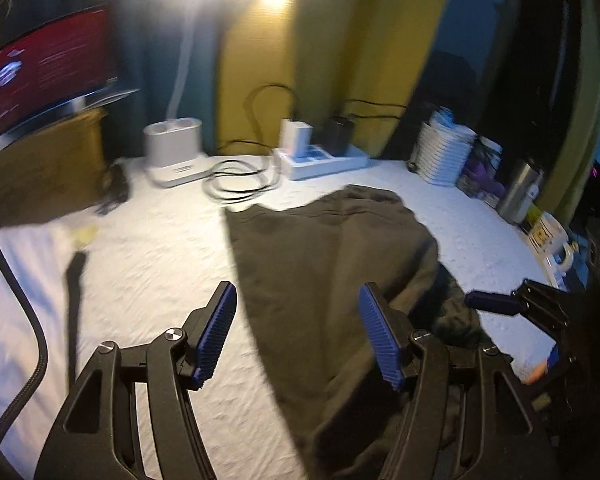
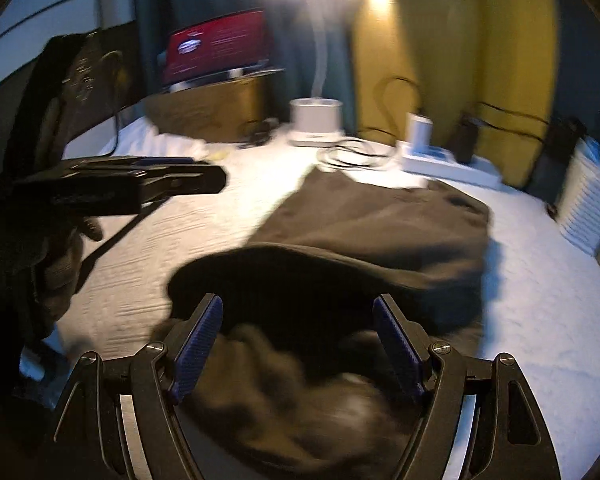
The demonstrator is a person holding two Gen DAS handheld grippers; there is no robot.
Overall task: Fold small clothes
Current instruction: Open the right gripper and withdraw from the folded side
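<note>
A dark olive-brown garment [image 1: 324, 248] lies on the white textured cover [image 1: 148, 264]. Its far half is spread flat [image 2: 380, 232] and its near part is bunched in loose folds [image 2: 280, 380]. My left gripper [image 1: 297, 288] hangs open above the garment's left edge, with nothing between its blue pads. Above the bunched near part, my right gripper [image 2: 298, 301] stands open, its pads off the cloth. One right finger [image 1: 488, 304] shows at the right of the left wrist view. In the right wrist view the left gripper's fingers [image 2: 204, 178] show side-on, held by a gloved hand [image 2: 60, 260].
Along the back stand a red-screened monitor [image 1: 48, 72] on a brown box [image 1: 40, 168], a white lamp base [image 1: 172, 148], a coiled cable [image 1: 240, 180] and a power strip [image 1: 324, 160]. At the right are a white ribbed container [image 1: 444, 152], a metal tumbler [image 1: 520, 188] and a mug [image 1: 552, 240].
</note>
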